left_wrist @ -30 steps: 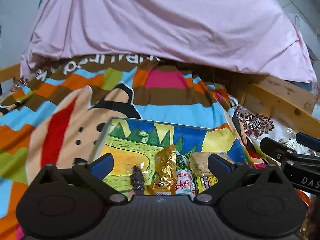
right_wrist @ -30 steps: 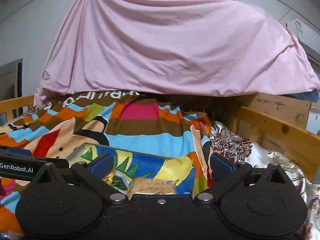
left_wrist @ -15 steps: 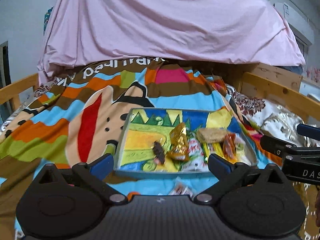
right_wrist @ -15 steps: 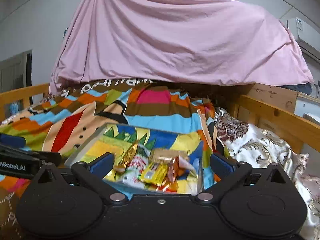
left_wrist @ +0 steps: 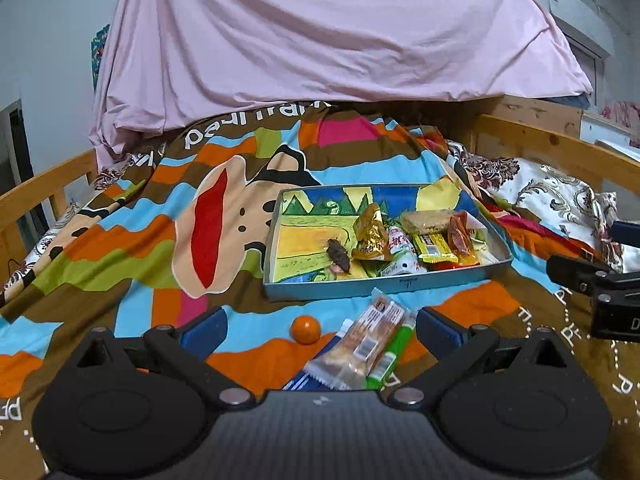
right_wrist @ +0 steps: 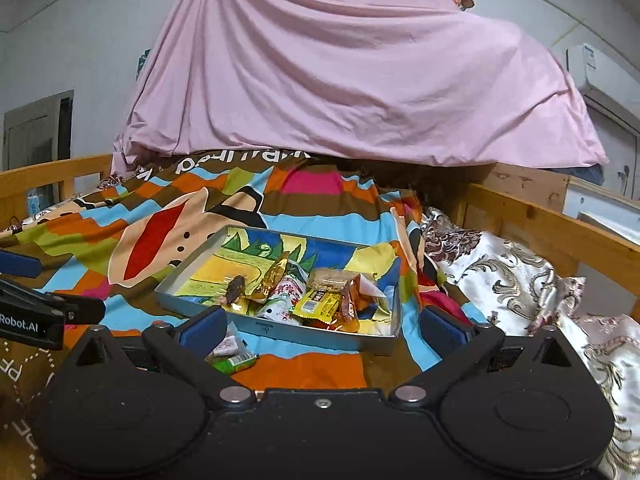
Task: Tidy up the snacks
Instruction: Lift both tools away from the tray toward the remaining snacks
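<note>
A shallow grey metal tray [left_wrist: 384, 286] with a painted bottom lies on the striped blanket and holds several wrapped snacks, among them a gold packet [left_wrist: 370, 236] and a yellow bar [left_wrist: 434, 250]. The tray also shows in the right wrist view [right_wrist: 320, 336]. In front of it on the blanket lie a small orange ball [left_wrist: 306, 329], a clear-wrapped biscuit bar [left_wrist: 360, 350] and a green packet [left_wrist: 394, 354]. My left gripper [left_wrist: 320, 328] is open and empty just above these loose snacks. My right gripper [right_wrist: 322, 326] is open and empty in front of the tray's near edge.
The colourful striped blanket [left_wrist: 140, 240] covers a bed with wooden rails [right_wrist: 560, 224] on both sides. A pink sheet [right_wrist: 360, 80] hangs over the far end. A floral white cushion [right_wrist: 520, 280] lies along the right side. The right gripper's body shows at the left view's right edge [left_wrist: 600, 280].
Both grippers have drawn back and risen from the tray, so the whole tray and the loose snacks in front of it have come into view. Both stay open.
</note>
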`<state>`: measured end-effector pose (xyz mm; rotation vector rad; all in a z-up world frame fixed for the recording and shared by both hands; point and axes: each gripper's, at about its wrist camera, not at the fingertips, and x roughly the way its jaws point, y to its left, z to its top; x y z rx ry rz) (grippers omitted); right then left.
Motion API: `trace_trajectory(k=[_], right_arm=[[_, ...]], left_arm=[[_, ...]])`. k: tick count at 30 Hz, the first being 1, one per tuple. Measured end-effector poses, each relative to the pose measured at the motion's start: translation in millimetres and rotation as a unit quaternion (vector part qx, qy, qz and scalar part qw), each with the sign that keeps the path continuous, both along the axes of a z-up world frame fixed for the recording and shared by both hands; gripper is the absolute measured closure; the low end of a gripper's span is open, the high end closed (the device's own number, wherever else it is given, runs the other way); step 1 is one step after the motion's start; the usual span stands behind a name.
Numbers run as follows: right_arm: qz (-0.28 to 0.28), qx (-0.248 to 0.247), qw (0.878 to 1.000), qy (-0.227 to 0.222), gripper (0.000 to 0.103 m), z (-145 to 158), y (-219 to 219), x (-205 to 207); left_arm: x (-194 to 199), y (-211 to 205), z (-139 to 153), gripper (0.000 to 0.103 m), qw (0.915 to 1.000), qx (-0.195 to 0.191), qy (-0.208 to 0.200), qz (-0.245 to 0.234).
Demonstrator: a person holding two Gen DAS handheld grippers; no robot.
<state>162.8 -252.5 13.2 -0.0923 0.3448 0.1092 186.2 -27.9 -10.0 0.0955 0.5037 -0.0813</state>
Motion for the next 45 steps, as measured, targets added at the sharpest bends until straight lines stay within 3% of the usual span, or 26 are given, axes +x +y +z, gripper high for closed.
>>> trace_trajectory(k=[13, 26, 37, 45], right_arm=[[0.035, -0.025, 0.999, 0.016, 0.001, -17.7, 24.4, -27.4], [0.091, -0.05, 0.993, 0.053, 0.001, -36.7, 56.2, -25.1], [0.123, -0.074, 0.987, 0.078, 0.001, -53.8, 75.3, -21.1], [0.121, -0.089, 0.985, 0.089, 0.001, -63.4, 77.7, -11.5]], left_arm=[[-18.1, 25.8, -8.0, 0.001, 0.9999, 0.007, 0.006, 0.003], [-8.5, 54.7, -26.9, 0.001, 0.9985, 0.011, 0.05, 0.02], [8.2, 62.5, -35.8, 0.001, 0.9974, 0.018, 0.066, -0.021], [36.9, 40.5, -39.1, 0.001, 0.993, 0.056, 0.079, -0.068]])
